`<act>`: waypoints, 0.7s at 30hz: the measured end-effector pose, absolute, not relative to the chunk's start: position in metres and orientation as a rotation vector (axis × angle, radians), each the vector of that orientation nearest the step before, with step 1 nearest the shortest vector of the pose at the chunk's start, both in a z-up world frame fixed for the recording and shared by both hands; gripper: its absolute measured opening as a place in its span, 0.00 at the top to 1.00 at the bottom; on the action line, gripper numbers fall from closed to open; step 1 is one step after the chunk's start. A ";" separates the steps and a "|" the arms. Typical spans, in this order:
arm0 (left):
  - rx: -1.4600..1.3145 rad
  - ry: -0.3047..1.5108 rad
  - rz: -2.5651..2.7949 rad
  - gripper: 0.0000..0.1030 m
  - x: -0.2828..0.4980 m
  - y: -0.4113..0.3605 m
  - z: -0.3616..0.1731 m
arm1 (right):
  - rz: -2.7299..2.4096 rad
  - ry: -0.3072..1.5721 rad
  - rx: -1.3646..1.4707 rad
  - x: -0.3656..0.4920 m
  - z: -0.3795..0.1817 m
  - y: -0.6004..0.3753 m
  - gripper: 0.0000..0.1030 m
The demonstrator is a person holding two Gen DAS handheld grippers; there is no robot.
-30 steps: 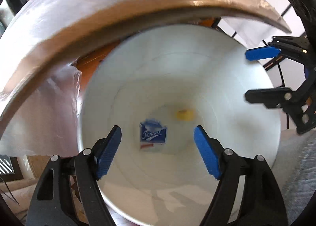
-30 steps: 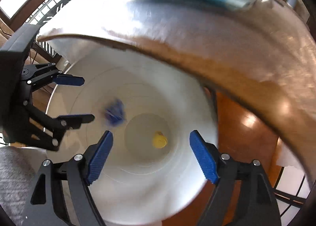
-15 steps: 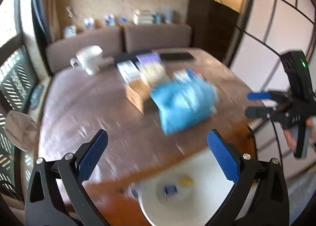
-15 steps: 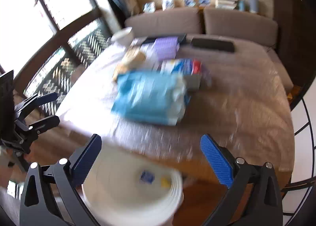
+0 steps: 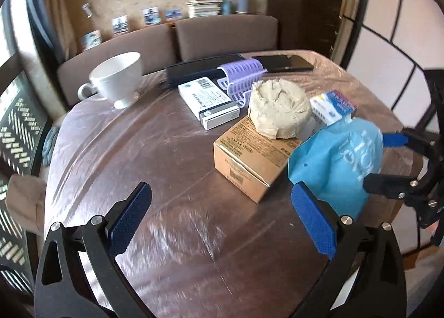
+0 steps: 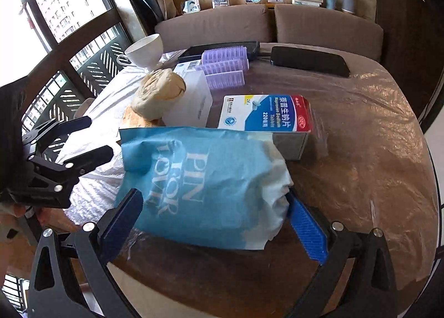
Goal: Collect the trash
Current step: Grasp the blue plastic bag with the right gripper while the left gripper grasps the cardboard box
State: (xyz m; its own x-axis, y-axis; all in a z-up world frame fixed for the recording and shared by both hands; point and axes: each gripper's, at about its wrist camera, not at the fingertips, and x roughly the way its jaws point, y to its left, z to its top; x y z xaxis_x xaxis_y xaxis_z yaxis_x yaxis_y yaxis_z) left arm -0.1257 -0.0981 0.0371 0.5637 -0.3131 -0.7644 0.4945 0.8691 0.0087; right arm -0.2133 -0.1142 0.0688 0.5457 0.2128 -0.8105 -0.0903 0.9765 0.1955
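Both my grippers hover empty over the round table [image 5: 172, 151], jaws spread wide: the left gripper [image 5: 222, 215] above bare tabletop, the right gripper [image 6: 213, 218] straddling the crumpled blue bag [image 6: 205, 187] at the near edge. No bin is in view, so I judge most of the collecting is left. Counted: one blue bag, one wad of paper [image 5: 279, 112] atop one cardboard box [image 5: 249, 162], two white boxes, one red-and-blue medicine box [image 6: 266, 112], one cup [image 5: 116, 79].
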 end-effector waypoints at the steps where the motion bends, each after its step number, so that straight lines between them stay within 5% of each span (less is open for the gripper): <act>1: 0.243 0.852 -0.491 0.01 -0.121 -0.100 0.034 | 0.173 0.977 0.129 -0.213 0.069 -0.114 0.04; 11: 0.314 0.859 -0.651 0.01 -0.090 -0.126 0.019 | 0.066 0.976 0.067 -0.203 0.070 -0.131 0.04; 21: 0.326 0.846 -0.737 0.07 -0.086 -0.140 0.012 | 0.181 0.999 0.361 -0.200 0.047 -0.162 0.04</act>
